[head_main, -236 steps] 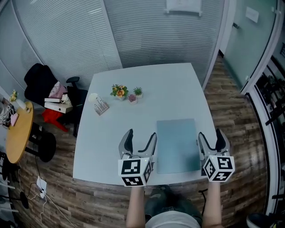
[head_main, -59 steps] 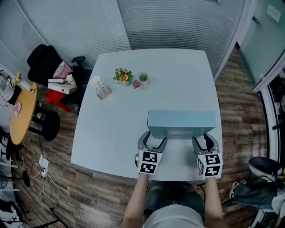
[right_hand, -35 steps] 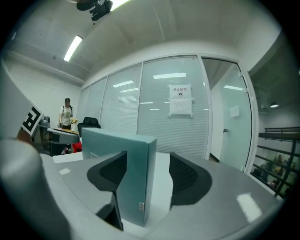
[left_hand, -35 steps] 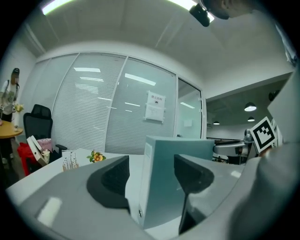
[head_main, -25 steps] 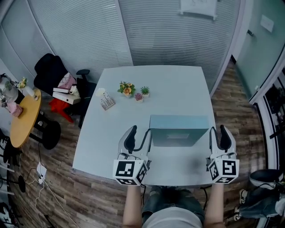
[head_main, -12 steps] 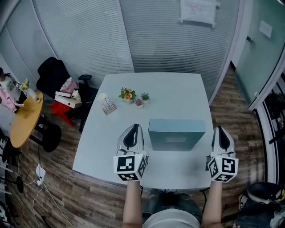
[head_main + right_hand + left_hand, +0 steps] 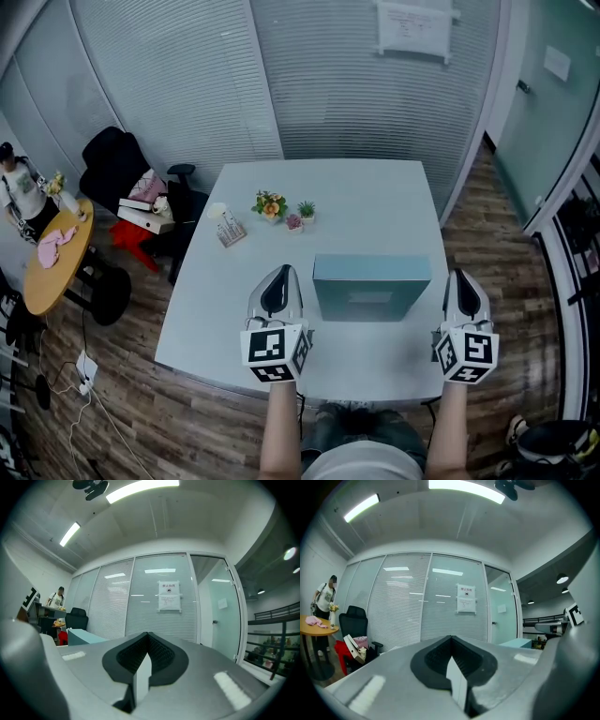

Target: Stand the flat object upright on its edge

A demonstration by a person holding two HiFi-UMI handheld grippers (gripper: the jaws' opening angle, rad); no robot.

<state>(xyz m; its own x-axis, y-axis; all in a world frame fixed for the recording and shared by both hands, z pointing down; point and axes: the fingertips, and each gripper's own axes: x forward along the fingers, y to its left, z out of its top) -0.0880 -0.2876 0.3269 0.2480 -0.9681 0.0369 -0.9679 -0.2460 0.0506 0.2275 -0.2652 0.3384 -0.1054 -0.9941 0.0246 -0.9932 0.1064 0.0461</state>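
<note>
A: The change first. In the oldest head frame the flat object (image 7: 370, 286) was lying flat at the near right of the table (image 7: 375, 192). Now it's standing on its long edge. A second back both grippers were open and flanking it, and now they're shut and off it.

B: Confirming, nearest first. We're holding the left gripper (image 7: 278, 278) just off the panel's left end with the jaws pressed together and nothing between them. The right gripper (image 7: 466, 283) is sitting clear of the right end, also closed and empty.

A: Anything touching the panel?

B: Not that we're seeing. It's standing free, broad face toward us, bottom edge on the tabletop. Both gripper views are catching it only at the side of the frame, with nothing leaning on it.

A: Beyond it?

B: The potted plants (image 7: 281, 206) are sitting well apart from it at the far left of the table. Behind the table the blinds (image 7: 356, 84) are hanging across the back wall.

A: So the status?

B: We're calling the stand-up step done, since it's upright, released and balancing unaided. What's left, as we're judging it, is keeping clear of it. It's standing on a narrow edge, so a nudge to either face could tip it.
</note>
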